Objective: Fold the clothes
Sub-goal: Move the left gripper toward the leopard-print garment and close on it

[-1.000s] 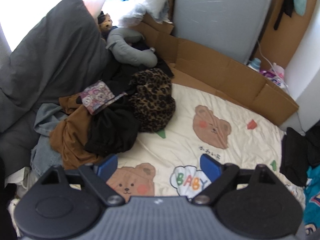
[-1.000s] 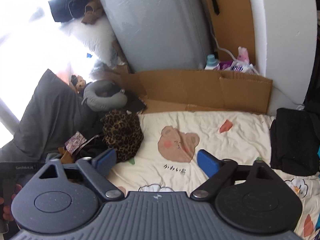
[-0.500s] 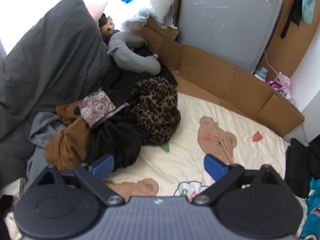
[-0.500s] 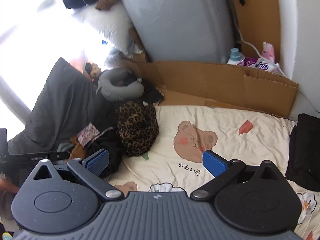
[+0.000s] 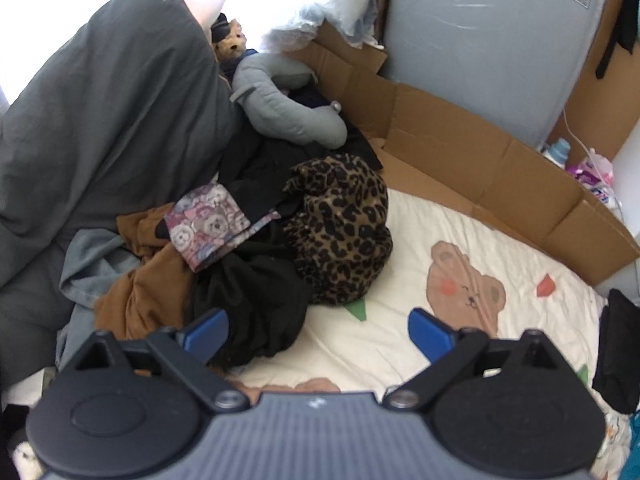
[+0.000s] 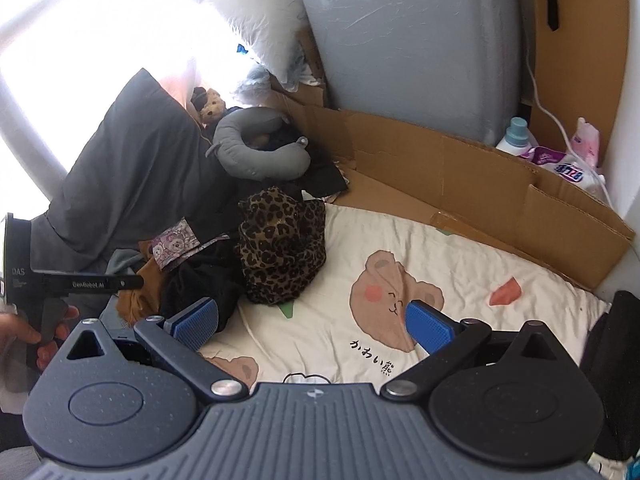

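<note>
A heap of unfolded clothes lies on the left of the bear-print bedsheet: a leopard-print garment, black clothes, a brown garment, a bear-patterned cloth and grey-blue fabric. My left gripper is open just short of the heap, its left pad over the black clothes, nothing between the pads. My right gripper is open above the sheet, to the right of the leopard garment. The left gripper's body, held by a hand, shows at the right wrist view's left edge.
A dark grey pillow and a grey neck pillow lie behind the heap. Flattened cardboard lines the bed's far edge before a grey panel. Black folded clothes sit at the right. Bottles and packets stand at the far right.
Both grippers moved left toward the clothes heap and their pads stand a little wider. The heap now fills more of both views; the left gripper's body has come into the right wrist view.
</note>
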`<act>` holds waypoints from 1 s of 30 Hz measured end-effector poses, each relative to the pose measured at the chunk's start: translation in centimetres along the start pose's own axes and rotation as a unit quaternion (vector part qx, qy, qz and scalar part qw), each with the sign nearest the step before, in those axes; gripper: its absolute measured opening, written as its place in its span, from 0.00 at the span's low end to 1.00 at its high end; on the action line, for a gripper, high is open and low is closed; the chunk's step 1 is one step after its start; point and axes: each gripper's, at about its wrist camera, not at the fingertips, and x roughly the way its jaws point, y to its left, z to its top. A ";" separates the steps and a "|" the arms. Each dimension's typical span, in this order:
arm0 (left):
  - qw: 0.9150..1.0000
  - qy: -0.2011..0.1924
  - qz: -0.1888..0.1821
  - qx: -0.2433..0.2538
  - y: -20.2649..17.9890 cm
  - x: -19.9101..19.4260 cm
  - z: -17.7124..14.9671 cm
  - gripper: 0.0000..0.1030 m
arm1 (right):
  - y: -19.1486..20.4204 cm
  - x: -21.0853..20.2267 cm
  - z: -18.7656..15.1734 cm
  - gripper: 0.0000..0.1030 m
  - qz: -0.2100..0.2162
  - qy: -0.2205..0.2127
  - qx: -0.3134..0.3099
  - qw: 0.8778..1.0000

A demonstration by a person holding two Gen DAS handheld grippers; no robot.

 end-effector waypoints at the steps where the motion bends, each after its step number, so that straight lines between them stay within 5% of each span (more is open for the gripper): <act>1: 1.000 -0.002 0.001 -0.001 0.1 0.4 0.3 0.95 | -0.3 0.5 0.1 1.00 0.000 0.001 -0.002 1.000; 11: 0.999 -0.018 0.003 -0.037 2.2 5.0 2.6 0.92 | -2.7 5.4 -0.2 1.00 -0.002 -0.008 -0.027 1.000; 17: 0.999 -0.031 -0.004 -0.016 1.6 7.1 2.5 0.91 | -3.1 8.0 -1.8 1.00 0.006 -0.017 -0.035 0.999; 30: 0.998 -0.041 -0.042 -0.022 1.1 15.0 1.7 0.84 | -6.4 13.5 -8.8 1.00 0.002 -0.039 0.011 0.999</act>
